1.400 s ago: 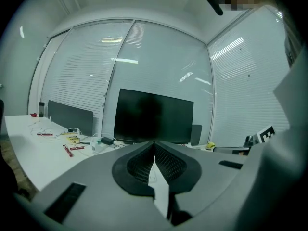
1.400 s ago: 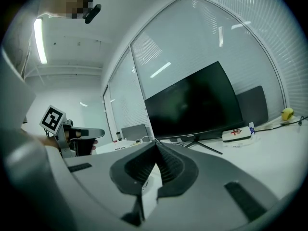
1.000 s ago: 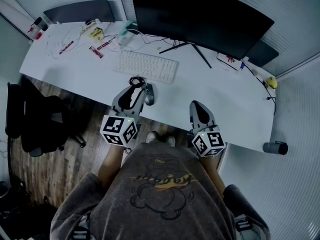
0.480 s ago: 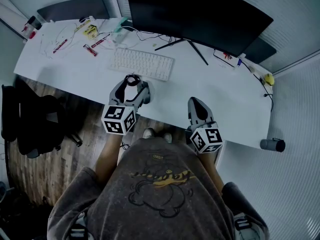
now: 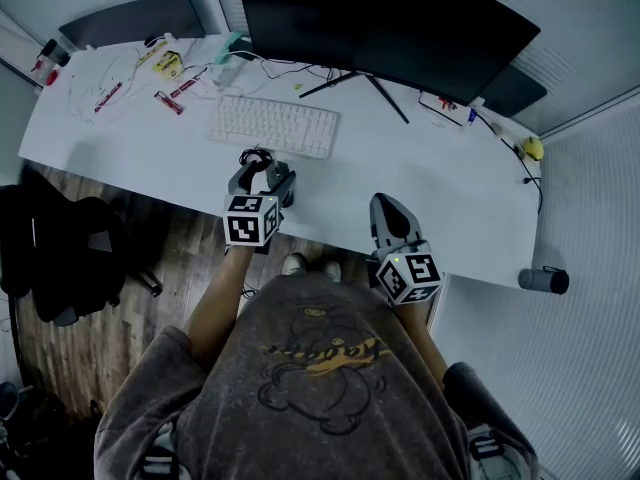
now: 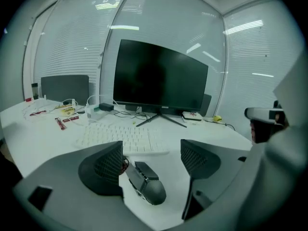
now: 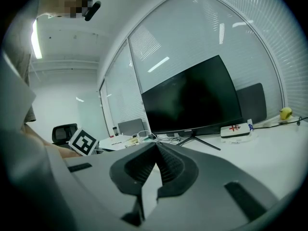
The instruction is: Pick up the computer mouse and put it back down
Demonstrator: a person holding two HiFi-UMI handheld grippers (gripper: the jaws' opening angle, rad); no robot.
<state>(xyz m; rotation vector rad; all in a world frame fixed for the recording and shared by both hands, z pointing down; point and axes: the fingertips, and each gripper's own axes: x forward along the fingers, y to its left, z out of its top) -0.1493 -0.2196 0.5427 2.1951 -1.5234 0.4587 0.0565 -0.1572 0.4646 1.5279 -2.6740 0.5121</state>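
Note:
The dark computer mouse [image 6: 147,184] lies on the white desk [image 5: 470,203] just in front of the keyboard, its cable end by the left jaw. My left gripper [image 6: 151,159] straddles it with jaws opening, and neither pad presses on the mouse. In the head view the left gripper [image 5: 262,176] sits at the desk's near edge and covers most of the mouse. My right gripper [image 5: 386,211] rests over the desk edge further right, with the right gripper [image 7: 156,147] shut and nothing between its jaws.
A white keyboard [image 5: 273,126] lies beyond the mouse, with a large dark monitor [image 5: 390,28] on a stand behind it. Cables and small items [image 5: 165,68] clutter the back left corner. An office chair [image 5: 60,258] stands left of the desk and a dark cylinder [image 5: 545,280] at its right end.
The left gripper has sunk to the desk and its jaws have spread apart, letting go of the mouse, which now rests on the desk. The right gripper has stayed put.

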